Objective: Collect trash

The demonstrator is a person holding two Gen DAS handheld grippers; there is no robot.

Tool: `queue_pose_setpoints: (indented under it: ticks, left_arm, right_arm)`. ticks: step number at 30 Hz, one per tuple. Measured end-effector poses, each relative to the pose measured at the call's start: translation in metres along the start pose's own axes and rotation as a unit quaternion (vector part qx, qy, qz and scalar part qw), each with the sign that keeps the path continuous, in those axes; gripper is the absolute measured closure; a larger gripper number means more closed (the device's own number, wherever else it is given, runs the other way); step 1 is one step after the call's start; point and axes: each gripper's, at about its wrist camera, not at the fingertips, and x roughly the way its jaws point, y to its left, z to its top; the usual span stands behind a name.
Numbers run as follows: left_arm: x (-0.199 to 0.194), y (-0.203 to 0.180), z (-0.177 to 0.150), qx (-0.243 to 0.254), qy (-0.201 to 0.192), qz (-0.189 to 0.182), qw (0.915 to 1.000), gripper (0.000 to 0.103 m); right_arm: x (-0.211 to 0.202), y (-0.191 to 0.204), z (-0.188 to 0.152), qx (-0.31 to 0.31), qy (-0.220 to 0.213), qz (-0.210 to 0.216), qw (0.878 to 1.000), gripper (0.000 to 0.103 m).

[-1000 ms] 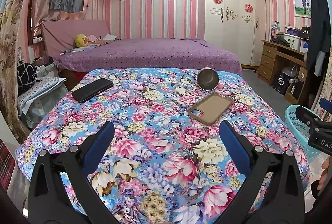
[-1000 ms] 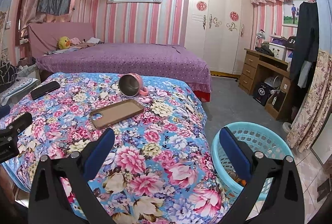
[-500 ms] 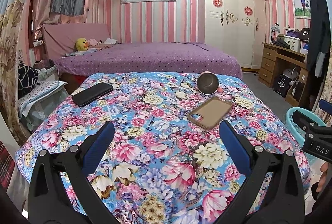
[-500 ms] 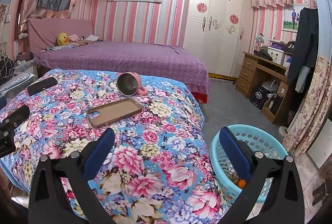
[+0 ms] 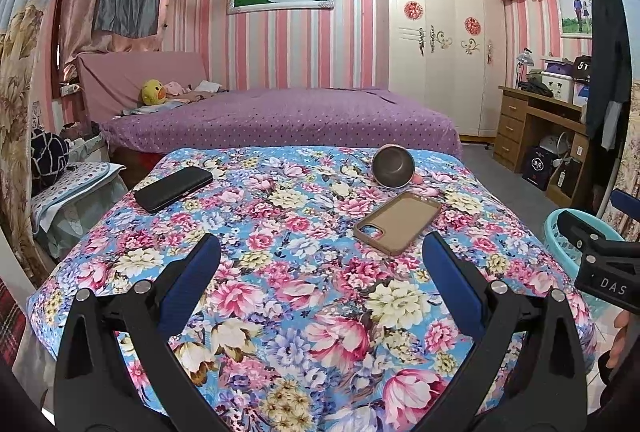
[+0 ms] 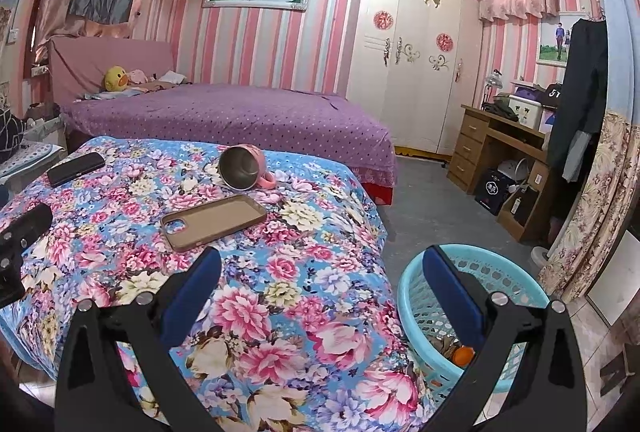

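A light blue plastic basket (image 6: 496, 284) stands on the floor right of the floral-covered table (image 6: 304, 296); an orange item and some scraps (image 6: 460, 352) lie in its bottom. The basket's rim also shows in the left wrist view (image 5: 560, 232). My left gripper (image 5: 320, 272) is open and empty above the table's near part (image 5: 280, 272). My right gripper (image 6: 320, 284) is open and empty over the table's right edge, its right finger in front of the basket. No loose trash shows on the table.
On the table lie a tipped pink mug (image 6: 244, 168), a brown phone case (image 6: 212, 220) and a black phone (image 6: 76, 168); they also show in the left wrist view (image 5: 394, 166) (image 5: 398, 222) (image 5: 174, 188). A purple bed (image 6: 224, 116) stands behind, a wooden desk (image 6: 500, 152) at right.
Both grippers have drawn back and risen a little from the table, so the table objects sit slightly lower and farther in view. Both stay open and empty.
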Motion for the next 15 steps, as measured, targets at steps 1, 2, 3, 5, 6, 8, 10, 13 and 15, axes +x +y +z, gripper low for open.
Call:
queue_pose_setpoints:
  ticks: [1,2,3,5,6,8,10,13,15]
  left_arm:
    - [-0.0001,-0.0008,-0.0001,0.001,-0.001,0.0,1.0,0.005]
    - [-0.0004,-0.0016,-0.0001,0.002,-0.001,-0.001,1.0,0.006]
    - [-0.0005,-0.0026,-0.0003,0.004,-0.001,-0.001,1.0,0.006]
    - [-0.0005,-0.0034,-0.0002,0.005,0.0,-0.002,1.0,0.006]
    - [-0.0003,-0.0037,-0.0003,0.006,0.001,-0.002,1.0,0.005]
    - [0.0003,-0.004,-0.0001,0.006,0.001,0.0,1.0,0.005]
    - [0.0011,-0.0038,-0.0003,0.005,0.002,0.001,1.0,0.005]
    - [0.0023,-0.0047,-0.0005,0.005,0.003,0.002,1.0,0.005]
    - [0.0025,-0.0053,-0.0005,0.008,0.003,0.003,1.0,0.005]
  right_arm:
    - [0.0,0.0,0.0,0.0,0.0,-0.001,1.0,0.005]
    - [-0.0002,-0.0001,0.0002,0.0,0.0,-0.002,1.0,0.005]
    - [-0.0005,-0.0003,0.0002,0.0,-0.001,-0.002,1.0,0.005]
    - [-0.0005,-0.0003,0.0002,0.0,-0.001,-0.002,1.0,0.005]
    - [-0.0009,-0.0006,0.0003,0.0,-0.001,-0.002,1.0,0.005]
    - [-0.0008,-0.0008,0.0006,0.001,-0.002,-0.002,1.0,0.005]
    - [-0.0005,-0.001,0.0007,0.001,-0.002,-0.001,1.0,0.005]
    - [-0.0006,-0.0011,0.0007,0.001,-0.002,-0.001,1.0,0.005]
    - [-0.001,-0.0014,0.0011,0.0,-0.003,-0.001,1.0,0.005]
